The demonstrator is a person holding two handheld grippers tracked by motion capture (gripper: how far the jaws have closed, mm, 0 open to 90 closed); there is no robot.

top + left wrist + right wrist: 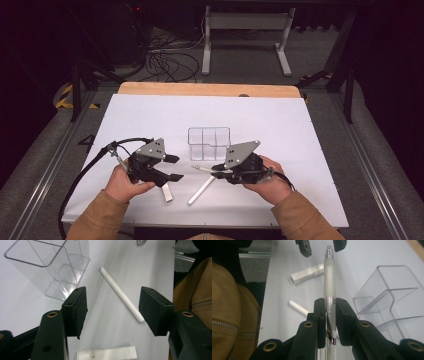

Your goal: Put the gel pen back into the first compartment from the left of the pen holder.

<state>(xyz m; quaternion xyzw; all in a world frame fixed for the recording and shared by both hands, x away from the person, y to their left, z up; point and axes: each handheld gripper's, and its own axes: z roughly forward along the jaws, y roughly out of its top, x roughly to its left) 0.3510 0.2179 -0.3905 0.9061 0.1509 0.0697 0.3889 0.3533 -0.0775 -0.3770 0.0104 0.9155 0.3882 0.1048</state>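
Both forearms in tan sleeves enter from the bottom of the high view, each hand carrying a gripper over the white table sheet (150,115). Right gripper (329,308): jaws clamped tight on a frosted pen (329,277), held near its clip end, with the barrel projecting forward beyond the pads and its metal tip pointing toward the other gripper. In the high view the pen (202,169) extends leftward from the right gripper (220,172), raised off the sheet. Left gripper (113,312): jaws standing moderately wide, nothing between the pads. In the high view the left gripper (172,167) sits just left of the pen tip, apart from it.

On the sheet below lie two further items. A white marker (121,293) lies diagonally, seen between the open jaws of the left gripper and resting flat; in the high view it (200,192) lies under the right gripper. A short white tube (107,353) lies flat close to the left gripper; in the high view it (167,192) is just below that gripper.

A clear divided organiser (209,142) stands upright on the sheet, just beyond both grippers, with its compartments open at the top
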